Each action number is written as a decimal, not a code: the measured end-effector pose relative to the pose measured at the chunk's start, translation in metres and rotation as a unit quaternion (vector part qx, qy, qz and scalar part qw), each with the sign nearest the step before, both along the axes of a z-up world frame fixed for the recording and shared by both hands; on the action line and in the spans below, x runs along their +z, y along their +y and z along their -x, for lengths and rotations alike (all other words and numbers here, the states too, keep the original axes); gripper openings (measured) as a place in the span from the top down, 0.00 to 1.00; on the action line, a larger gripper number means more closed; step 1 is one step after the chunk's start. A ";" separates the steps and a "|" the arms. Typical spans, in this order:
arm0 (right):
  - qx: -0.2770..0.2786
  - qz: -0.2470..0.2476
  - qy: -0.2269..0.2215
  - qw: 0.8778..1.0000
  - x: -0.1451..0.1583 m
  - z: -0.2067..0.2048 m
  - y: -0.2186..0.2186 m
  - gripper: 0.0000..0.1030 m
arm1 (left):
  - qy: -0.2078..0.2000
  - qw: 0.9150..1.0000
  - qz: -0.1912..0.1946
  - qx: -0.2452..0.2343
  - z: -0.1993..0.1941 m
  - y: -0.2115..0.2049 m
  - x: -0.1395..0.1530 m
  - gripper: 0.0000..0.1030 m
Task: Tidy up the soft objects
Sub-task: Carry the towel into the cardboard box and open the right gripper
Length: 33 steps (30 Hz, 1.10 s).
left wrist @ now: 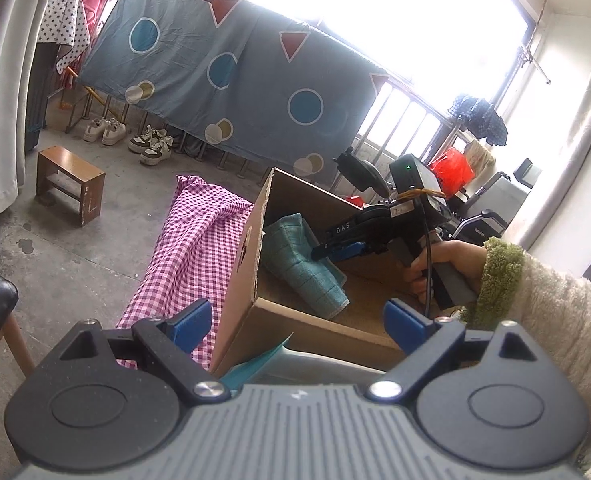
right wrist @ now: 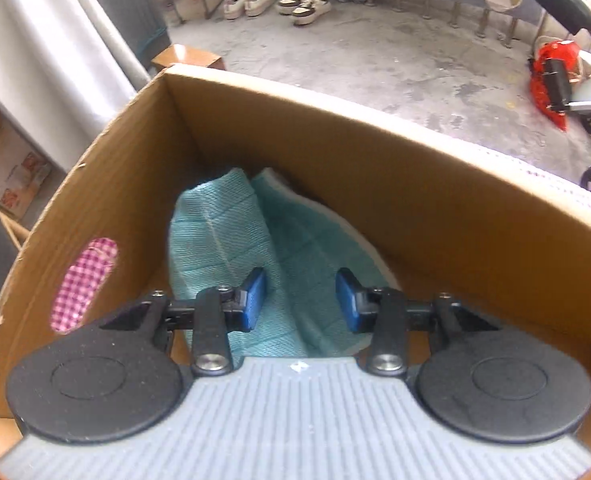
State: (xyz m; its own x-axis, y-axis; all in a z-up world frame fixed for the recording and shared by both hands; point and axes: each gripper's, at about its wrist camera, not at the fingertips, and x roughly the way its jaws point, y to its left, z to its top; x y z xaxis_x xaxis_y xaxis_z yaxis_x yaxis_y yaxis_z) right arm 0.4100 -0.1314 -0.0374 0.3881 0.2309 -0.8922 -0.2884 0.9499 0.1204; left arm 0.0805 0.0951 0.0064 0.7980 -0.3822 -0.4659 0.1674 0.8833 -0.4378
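Towel (right wrist: 231, 232) under right gripper (right wrist: 300, 300) (jaws parted)

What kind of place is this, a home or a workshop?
Most likely a home, perhaps an enclosed balcony used for drying laundry. A patterned bedsheet hangs over a railing before bright windows, pairs of sneakers sit on the bare concrete floor, and a small wooden stool stands nearby.

Looking down into a cardboard box (right wrist: 375, 152), right gripper (right wrist: 301, 302) inside it with blue pads (right wrist: 255, 300) parted, not pressing on the folded teal cloth (right wrist: 231, 232) lying beneath and between them; pink checked fabric (right wrist: 83, 284) showing through the box's handle hole; sneakers (right wrist: 279, 0) on the concrete floor (right wrist: 395, 64) beyond
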 end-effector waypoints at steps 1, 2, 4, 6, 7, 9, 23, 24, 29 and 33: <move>0.002 0.014 -0.015 1.000 0.002 0.003 0.000 0.63 | 0.000 1.000 0.001 0.001 0.001 0.001 0.000 0.09; 0.007 0.026 -0.028 0.999 0.003 0.006 0.000 0.63 | 0.000 1.000 0.002 0.002 0.001 0.002 -0.001 0.09; 0.010 0.040 -0.045 0.998 0.007 0.012 -0.005 0.63 | 0.002 1.000 0.005 0.006 0.001 0.005 -0.001 0.09; 0.009 0.020 -0.045 0.999 0.015 0.020 -0.015 0.62 | 0.004 1.000 0.005 0.010 0.001 0.007 -0.003 0.09; 0.012 0.006 -0.042 0.999 0.019 0.024 -0.015 0.62 | 0.005 1.000 0.005 0.012 0.002 0.008 -0.003 0.09; 0.039 -0.026 -0.036 0.998 0.033 0.031 -0.012 0.58 | 0.006 1.000 0.003 0.016 0.004 0.011 -0.004 0.09; 0.170 0.011 0.072 0.983 0.012 0.039 0.069 0.47 | 0.009 1.000 -0.008 0.028 0.004 0.017 -0.005 0.09; 0.162 0.026 0.053 0.985 0.013 0.036 0.067 0.47 | 0.009 1.000 -0.009 0.027 0.004 0.017 -0.005 0.08; 0.159 0.090 -0.022 0.983 0.018 0.036 0.069 0.19 | 0.007 0.999 -0.016 0.030 0.006 0.018 -0.006 0.05; 0.170 0.123 -0.039 0.977 0.008 0.035 0.079 0.16 | 0.022 0.999 -0.014 0.037 0.004 0.019 -0.007 0.03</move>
State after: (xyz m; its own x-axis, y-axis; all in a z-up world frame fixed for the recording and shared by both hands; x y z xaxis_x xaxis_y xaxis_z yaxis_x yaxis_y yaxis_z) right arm 0.3753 -0.0521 -0.0298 0.3955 0.1397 -0.9078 -0.5909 0.7954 -0.1350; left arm 0.0770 0.1140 -0.0008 0.8027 -0.3088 -0.5102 0.0822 0.9047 -0.4181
